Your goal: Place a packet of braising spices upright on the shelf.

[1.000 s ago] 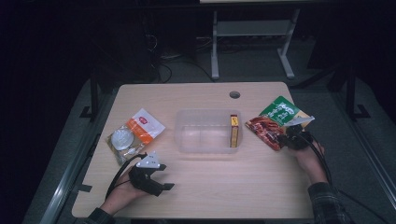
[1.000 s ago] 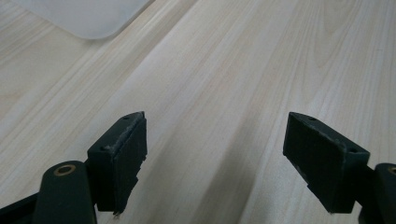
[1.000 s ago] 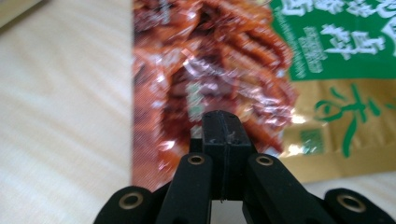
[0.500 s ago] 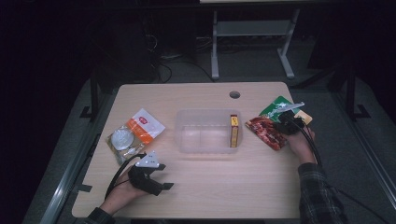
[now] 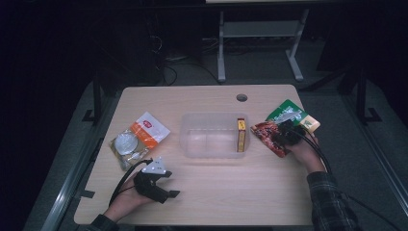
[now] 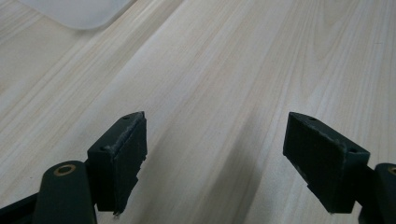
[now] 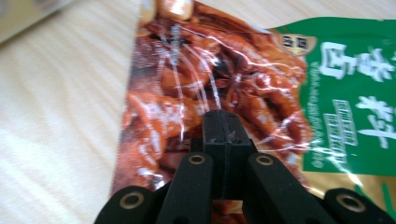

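High view shows a pale wooden table (image 5: 207,192) with a clear plastic bin (image 5: 214,135) at its middle, a small yellow box (image 5: 241,135) standing against the bin's right wall. Near the right edge lies a red-and-green snack pouch (image 5: 270,134), with a yellow packet (image 5: 311,124) peeking out at its far side. Toward the left edge sits an orange-and-white sachet (image 5: 150,130), touching a clear bag (image 5: 126,147) that holds something round and white.

Right gripper (image 5: 287,132) rests on the pouch – in the right gripper view its fingers (image 7: 223,133) are pressed together over the glossy red print, and whether any film is pinched between them I cannot tell. Left gripper (image 5: 155,182) sits near the front-left corner – its fingers (image 6: 122,151) spread wide over bare wood, holding nothing
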Demonstrator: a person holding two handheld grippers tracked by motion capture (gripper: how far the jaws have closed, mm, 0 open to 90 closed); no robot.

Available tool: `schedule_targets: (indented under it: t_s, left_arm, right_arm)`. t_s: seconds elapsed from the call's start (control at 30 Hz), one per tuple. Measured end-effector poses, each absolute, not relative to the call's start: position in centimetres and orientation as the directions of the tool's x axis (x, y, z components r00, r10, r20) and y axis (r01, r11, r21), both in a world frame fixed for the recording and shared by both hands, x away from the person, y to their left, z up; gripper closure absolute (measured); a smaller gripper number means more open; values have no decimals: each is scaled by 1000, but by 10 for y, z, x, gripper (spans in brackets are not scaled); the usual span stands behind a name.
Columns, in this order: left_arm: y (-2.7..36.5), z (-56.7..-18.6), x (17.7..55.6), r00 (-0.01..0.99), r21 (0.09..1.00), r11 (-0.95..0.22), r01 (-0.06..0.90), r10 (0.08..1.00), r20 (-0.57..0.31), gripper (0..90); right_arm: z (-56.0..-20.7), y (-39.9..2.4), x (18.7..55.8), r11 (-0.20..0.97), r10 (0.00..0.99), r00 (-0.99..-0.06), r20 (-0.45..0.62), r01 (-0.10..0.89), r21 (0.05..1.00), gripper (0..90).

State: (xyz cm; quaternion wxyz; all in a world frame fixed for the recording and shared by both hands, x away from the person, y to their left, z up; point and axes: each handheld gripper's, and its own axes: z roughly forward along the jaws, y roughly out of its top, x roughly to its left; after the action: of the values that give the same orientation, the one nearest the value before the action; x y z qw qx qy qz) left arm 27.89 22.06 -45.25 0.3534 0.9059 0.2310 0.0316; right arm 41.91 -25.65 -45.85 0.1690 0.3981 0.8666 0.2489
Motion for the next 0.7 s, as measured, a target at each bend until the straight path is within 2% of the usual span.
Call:
schedule_targets:
  t_s: [0.7]
  left_arm:
    - [219,-454,277,889,650,-642,406,443,-118,212]
  right_arm:
    - [-456,-213,399,665,652,-753,-93,507,549,900]
